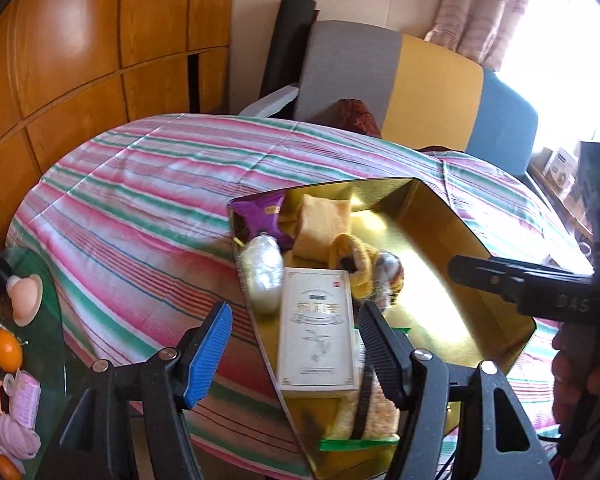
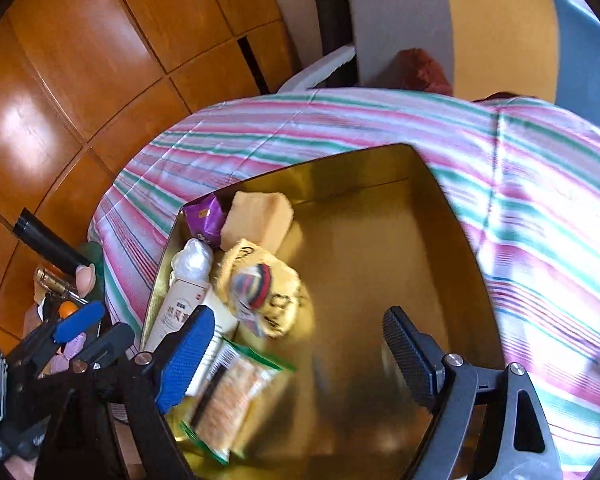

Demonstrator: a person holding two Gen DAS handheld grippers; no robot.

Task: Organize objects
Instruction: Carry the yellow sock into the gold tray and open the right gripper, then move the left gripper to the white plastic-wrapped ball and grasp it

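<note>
Partly done: gold tray (image 2: 440,216) on the striped bedcover (image 1: 132,208) already holds a white box (image 1: 318,328), snack packet (image 2: 228,396), yellow cloth (image 2: 268,276). Left gripper (image 1: 292,344) and right gripper (image 2: 300,356) both wide, empty. Only in left view: oranges (image 1: 6,350), trinkets still unsorted.

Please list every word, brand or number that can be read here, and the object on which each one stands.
"DAS": on the black body of the right hand-held gripper.
White carton: large characters and red mark, too blurred to read.
Purple packet: yellow logo, too small to read.
Yellow cloth: black marks, unreadable.
</note>
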